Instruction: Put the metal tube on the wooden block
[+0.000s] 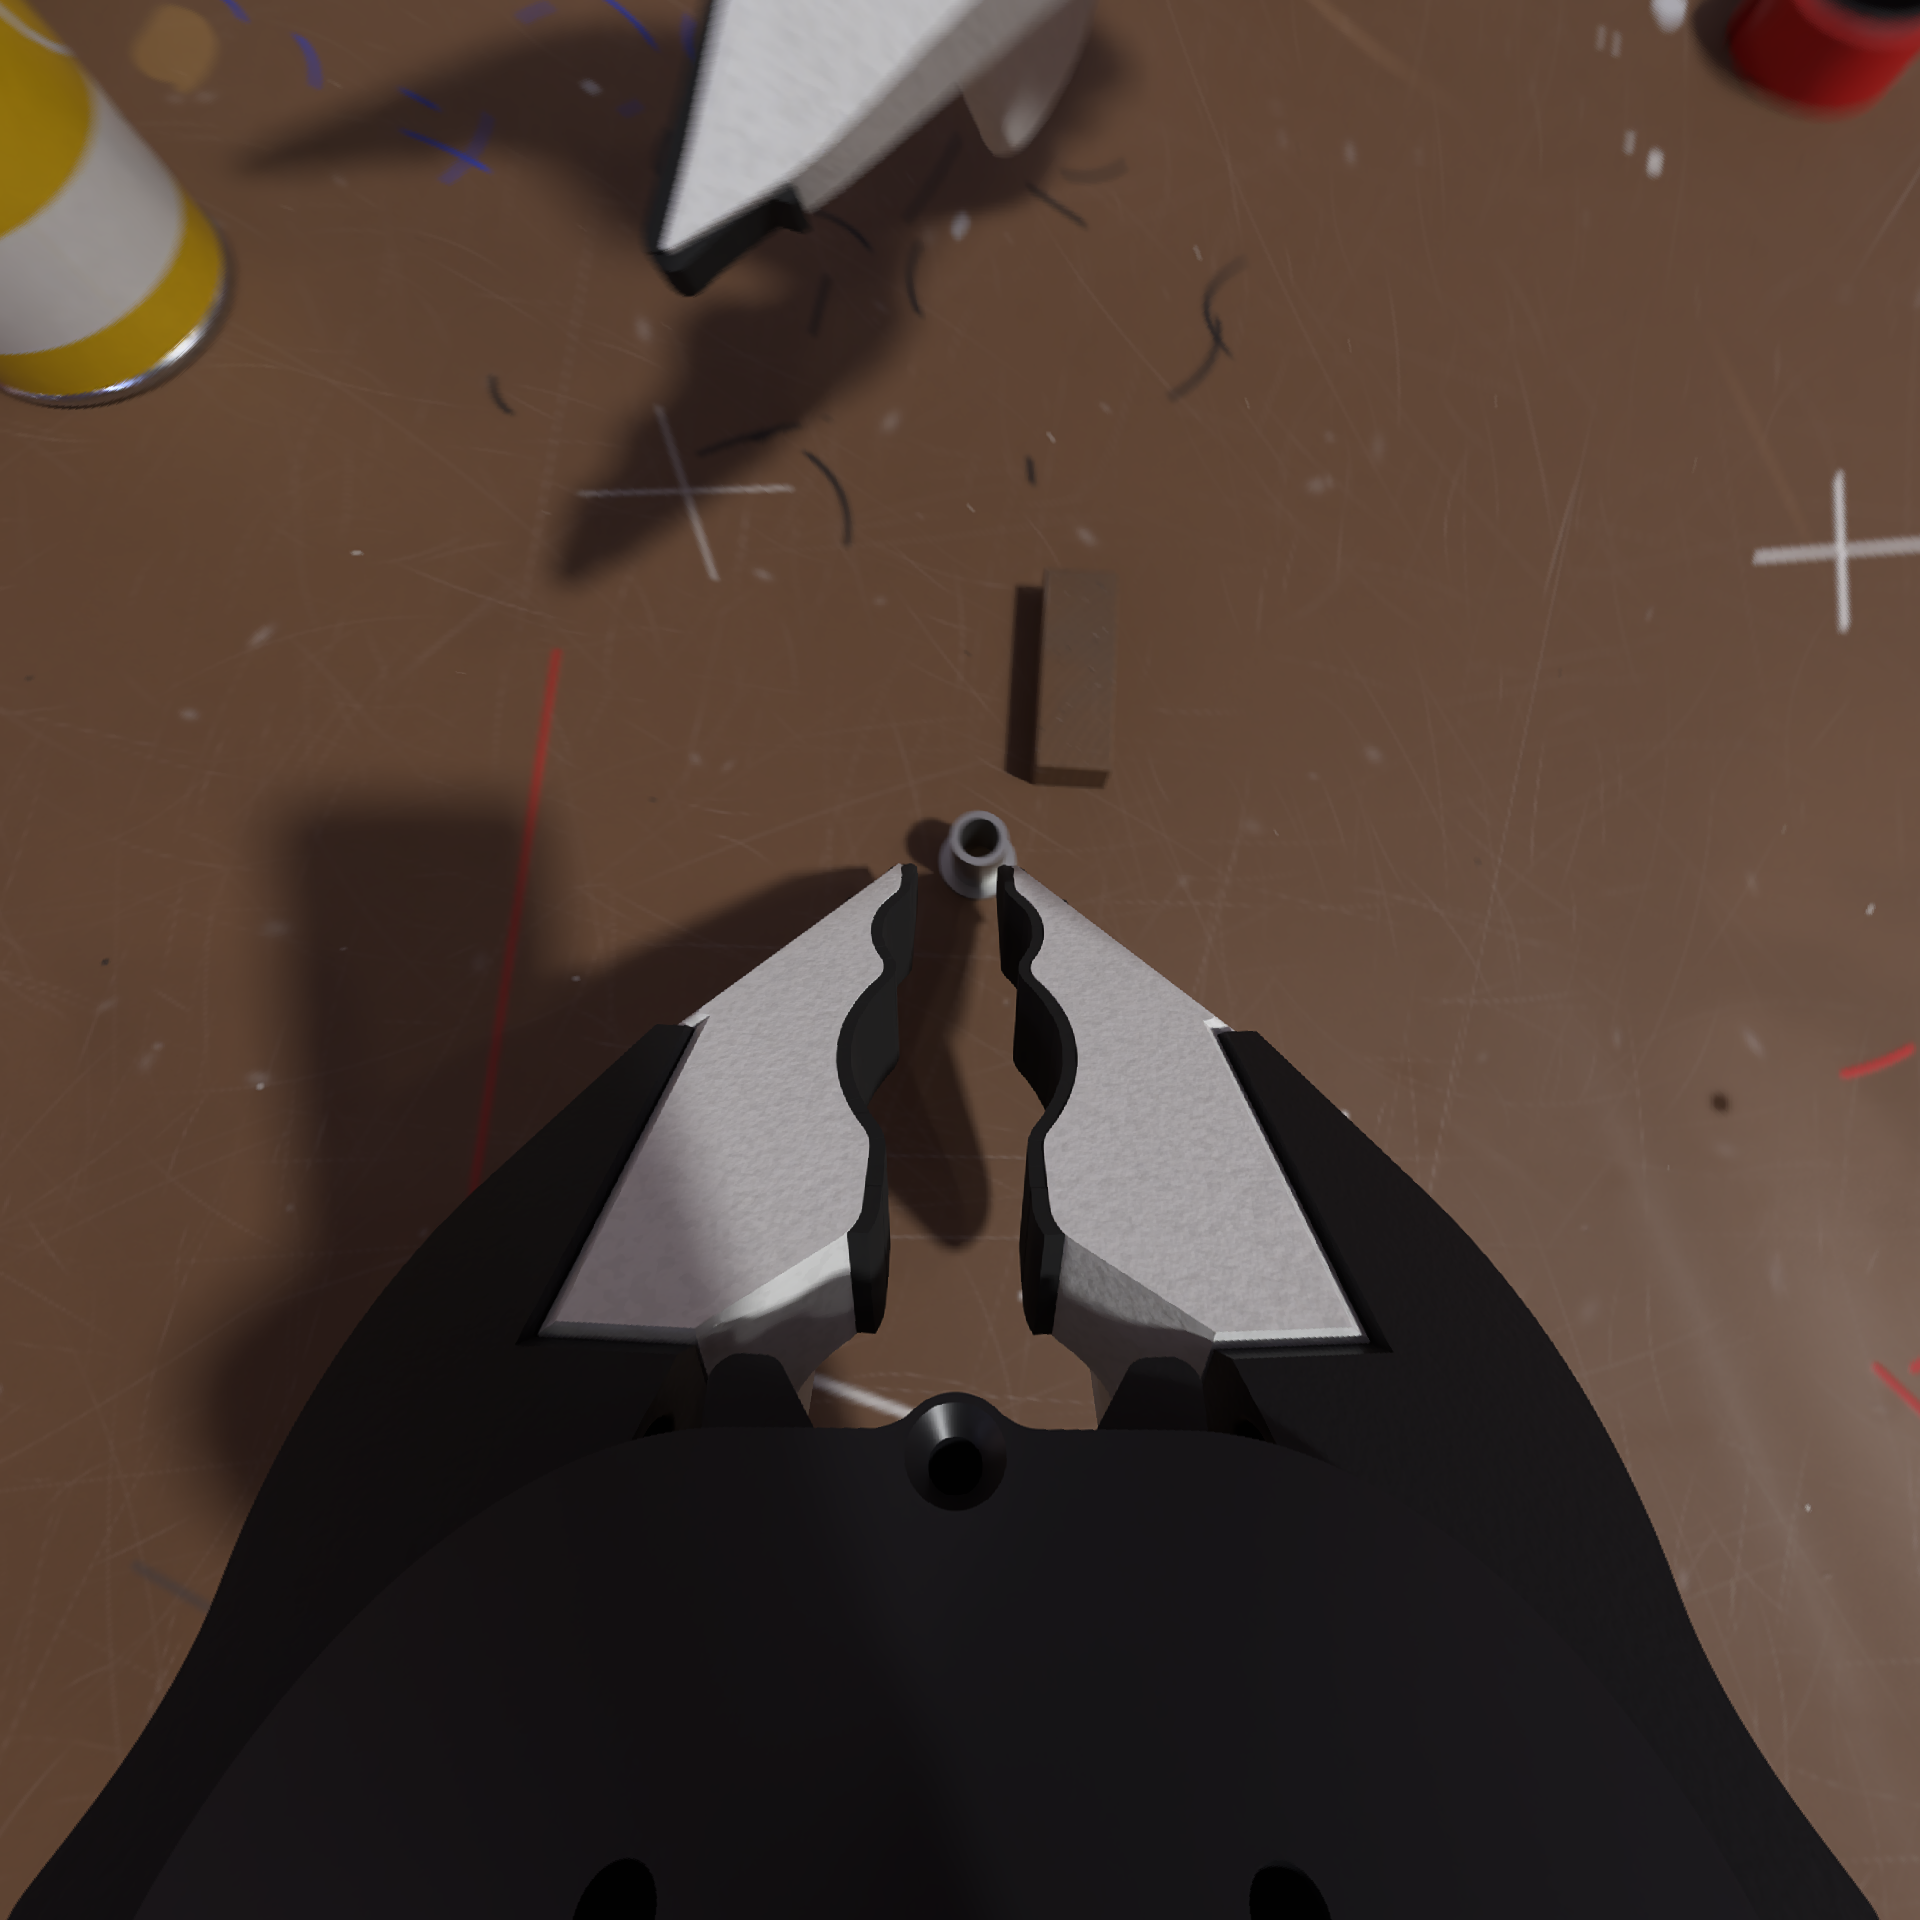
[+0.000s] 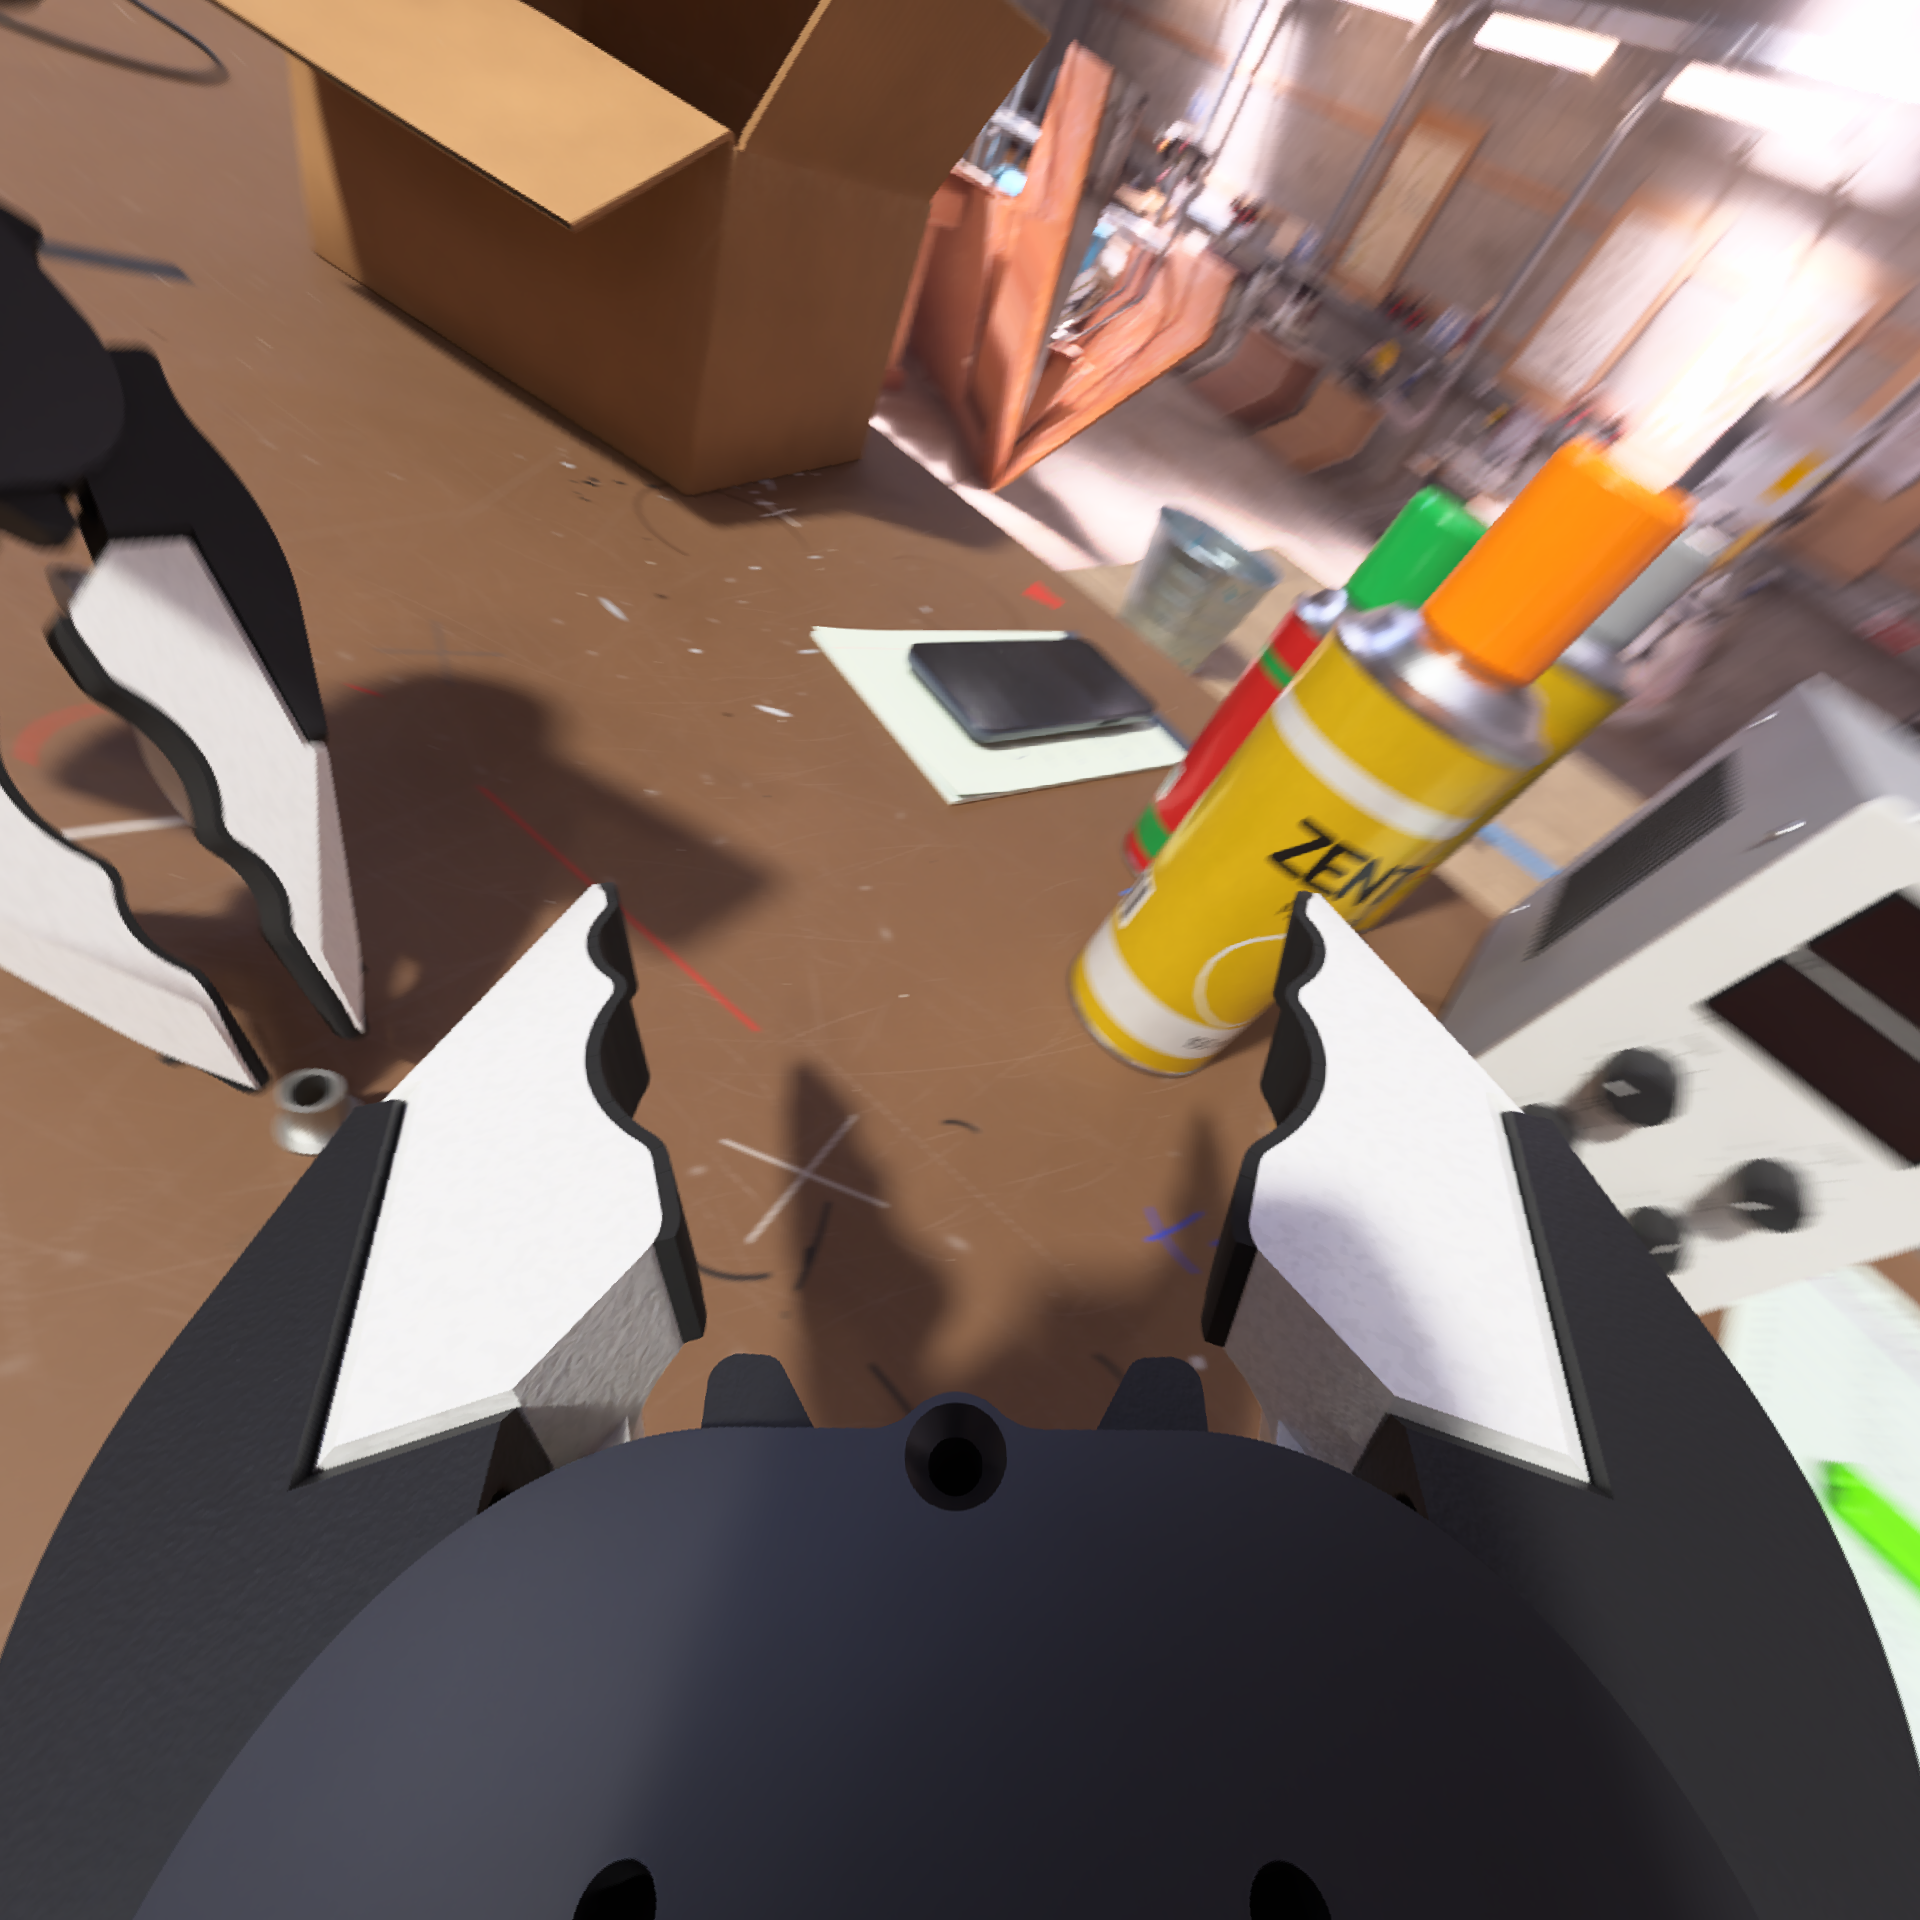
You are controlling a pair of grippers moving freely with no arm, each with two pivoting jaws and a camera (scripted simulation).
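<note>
A small grey metal tube stands upright on the brown table. A wooden block lies flat just beyond it, slightly to the right. My left gripper is open with a narrow gap, and its tips sit just short of the tube without holding it. The right wrist view shows the tube at the left gripper's fingertips. My right gripper is wide open and empty above the table; one of its fingers shows beyond the block. The block is hidden in the right wrist view.
A yellow spray can stands next to a red-and-green can; the yellow can is far left. An open cardboard box, a black case on paper, a white device, a metal bucket and a red object are around.
</note>
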